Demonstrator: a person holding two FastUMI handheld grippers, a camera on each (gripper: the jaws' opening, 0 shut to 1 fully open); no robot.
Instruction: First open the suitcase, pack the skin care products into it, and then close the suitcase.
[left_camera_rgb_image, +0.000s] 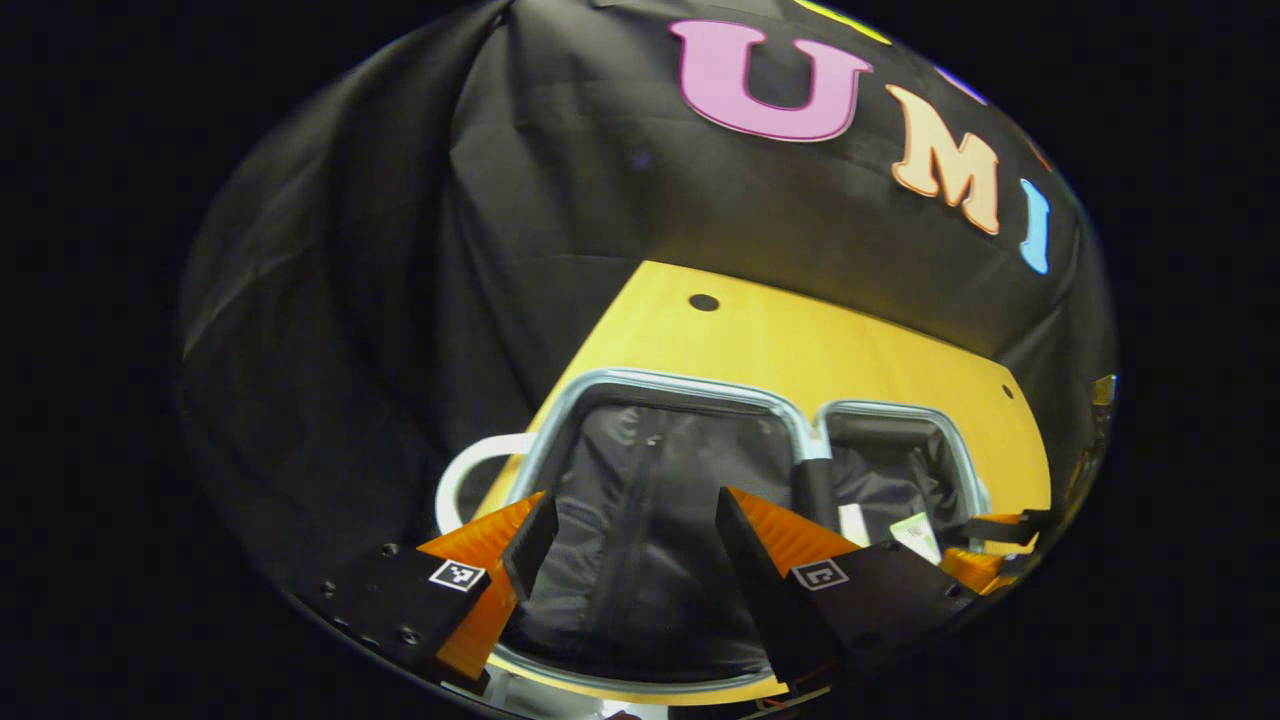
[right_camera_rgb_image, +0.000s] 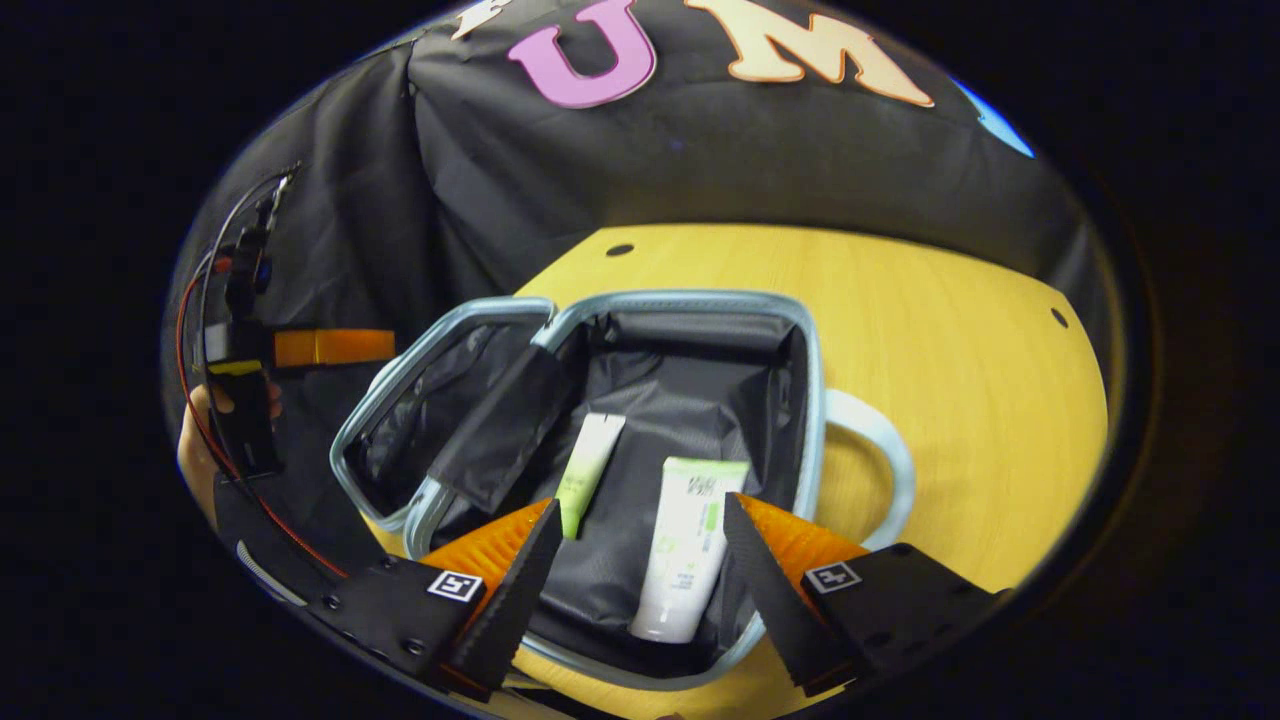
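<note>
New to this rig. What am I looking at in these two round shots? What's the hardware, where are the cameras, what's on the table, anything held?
No robot arm: a person holds two handheld two-finger grippers, each carrying a fisheye camera looking along its fingers. In the left gripper view, the left gripper hovers open over the lined half of an open suitcase on a wooden table. In the right gripper view, the right gripper is open above the other half, where two skin care tubes lie. Neither gripper holds anything. The left gripper also shows far left in that view.
</note>
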